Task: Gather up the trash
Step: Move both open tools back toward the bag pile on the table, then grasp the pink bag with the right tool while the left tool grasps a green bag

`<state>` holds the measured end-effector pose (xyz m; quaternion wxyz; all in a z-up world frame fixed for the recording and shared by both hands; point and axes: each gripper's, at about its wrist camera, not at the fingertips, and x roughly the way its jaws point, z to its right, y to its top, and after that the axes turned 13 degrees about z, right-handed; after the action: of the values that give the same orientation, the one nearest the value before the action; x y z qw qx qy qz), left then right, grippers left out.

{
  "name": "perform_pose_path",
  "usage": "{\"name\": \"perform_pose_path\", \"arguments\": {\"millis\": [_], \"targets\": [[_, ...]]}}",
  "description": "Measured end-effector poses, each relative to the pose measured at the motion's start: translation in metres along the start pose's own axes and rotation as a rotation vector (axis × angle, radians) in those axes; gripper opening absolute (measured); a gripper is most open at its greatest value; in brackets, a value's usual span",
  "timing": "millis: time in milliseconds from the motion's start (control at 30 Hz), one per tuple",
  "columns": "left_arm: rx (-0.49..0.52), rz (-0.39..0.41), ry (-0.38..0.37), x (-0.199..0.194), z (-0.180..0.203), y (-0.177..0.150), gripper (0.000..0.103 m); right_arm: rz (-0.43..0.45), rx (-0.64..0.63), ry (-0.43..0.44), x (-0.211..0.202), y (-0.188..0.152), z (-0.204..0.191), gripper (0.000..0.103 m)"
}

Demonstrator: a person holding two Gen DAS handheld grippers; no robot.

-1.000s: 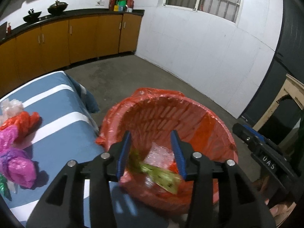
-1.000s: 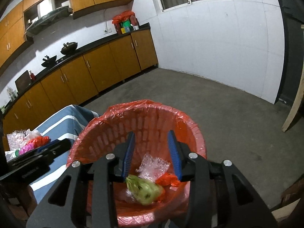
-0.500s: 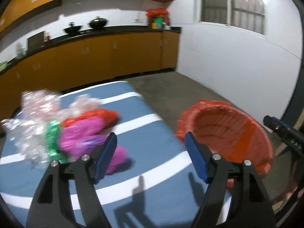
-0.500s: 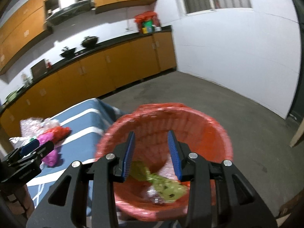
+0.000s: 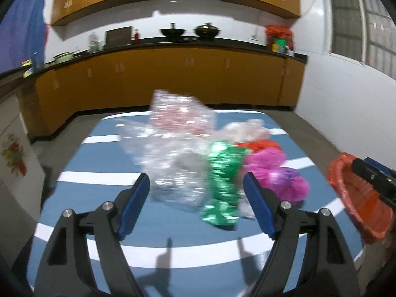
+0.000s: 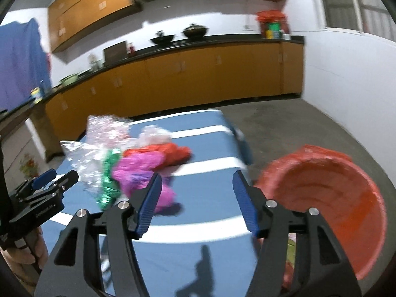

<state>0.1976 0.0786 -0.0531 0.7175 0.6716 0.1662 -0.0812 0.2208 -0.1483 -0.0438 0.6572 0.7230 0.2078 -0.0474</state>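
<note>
On the blue-and-white striped surface we have most of the job left: a pile of trash sits near the middle, none of it picked up right now. In it we count a big crumpled clear plastic wrap, a shiny green foil wrapper, a magenta bag, a red-orange bag behind it and a pale bag at the back, all touching or overlapping. The red-lined basket stands at the surface's right edge; in the right wrist view we see a scrap of yellow-green and something pale low inside it, mostly hidden by our own jaw, so we judge a few pieces are already in, count unknown. Left gripper: jaws wide and opening, nothing between the pads; clear wrap and green wrapper lie just ahead of the gap, not touched. Right gripper: jaws apart and opening, narrower than the left, empty; the magenta bag is just beyond its left pad, the basket off to the right. Both views are motion-blurred, so fine contact is hard to call, but neither holds anything. Our read: heading to the pile for the next grab.
</note>
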Motion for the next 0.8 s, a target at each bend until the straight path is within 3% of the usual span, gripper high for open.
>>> {"name": "perform_pose_path", "arguments": {"millis": [267,667,800], "targets": [[-0.051,0.003,0.073,-0.006,-0.049,0.000,0.077,-0.097,-0.066,0.114,0.059,-0.014,-0.056,0.063],[-0.102,-0.033,0.082,-0.002,-0.074,-0.009,0.077,-0.192,-0.185,0.066,0.089,-0.032,-0.067,0.068],[-0.093,-0.042,0.055,0.002,-0.064,-0.011,0.077,-0.211,-0.164,0.068,0.088,-0.034,-0.058,0.062]]}}
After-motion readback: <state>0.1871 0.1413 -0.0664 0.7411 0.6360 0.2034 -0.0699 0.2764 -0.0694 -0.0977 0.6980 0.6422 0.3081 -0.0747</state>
